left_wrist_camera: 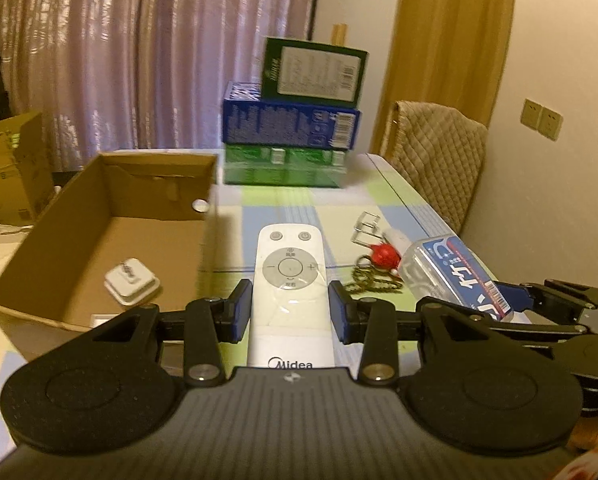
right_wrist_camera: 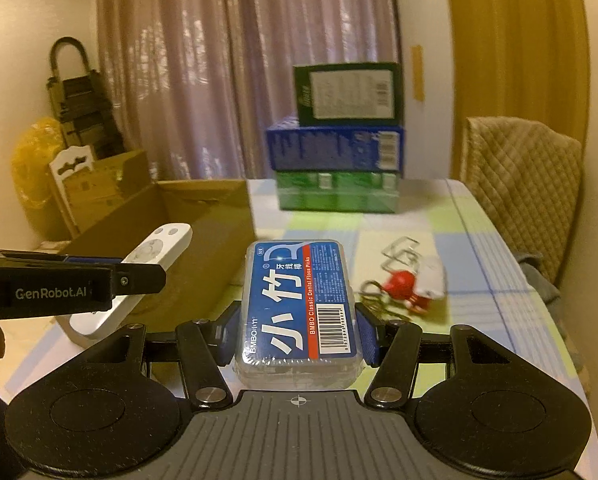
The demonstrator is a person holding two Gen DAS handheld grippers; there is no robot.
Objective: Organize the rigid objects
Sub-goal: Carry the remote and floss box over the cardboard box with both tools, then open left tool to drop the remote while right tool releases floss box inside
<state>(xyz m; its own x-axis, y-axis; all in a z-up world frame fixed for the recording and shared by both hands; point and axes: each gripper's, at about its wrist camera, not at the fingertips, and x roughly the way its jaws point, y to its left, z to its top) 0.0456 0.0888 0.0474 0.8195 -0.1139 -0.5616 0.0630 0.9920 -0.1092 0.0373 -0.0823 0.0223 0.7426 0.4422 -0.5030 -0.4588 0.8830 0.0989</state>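
Note:
My left gripper [left_wrist_camera: 291,312] is shut on a white Midea remote [left_wrist_camera: 290,280], held above the table beside the open cardboard box [left_wrist_camera: 51,236]. The remote also shows in the right wrist view [right_wrist_camera: 139,268], between the left gripper's fingers. My right gripper [right_wrist_camera: 297,330] is shut on a clear floss-pick box with a blue label [right_wrist_camera: 297,300], lifted off the table; it also shows in the left wrist view [left_wrist_camera: 455,272]. A white plug adapter [left_wrist_camera: 131,281] lies inside the cardboard box.
A red-and-white keychain with metal rings [right_wrist_camera: 405,284] lies on the checked tablecloth [right_wrist_camera: 479,280] to the right. A stack of green and blue boxes [left_wrist_camera: 295,136] stands at the back. A padded chair [left_wrist_camera: 439,160] is at the right edge. More cartons [left_wrist_camera: 7,168] sit at far left.

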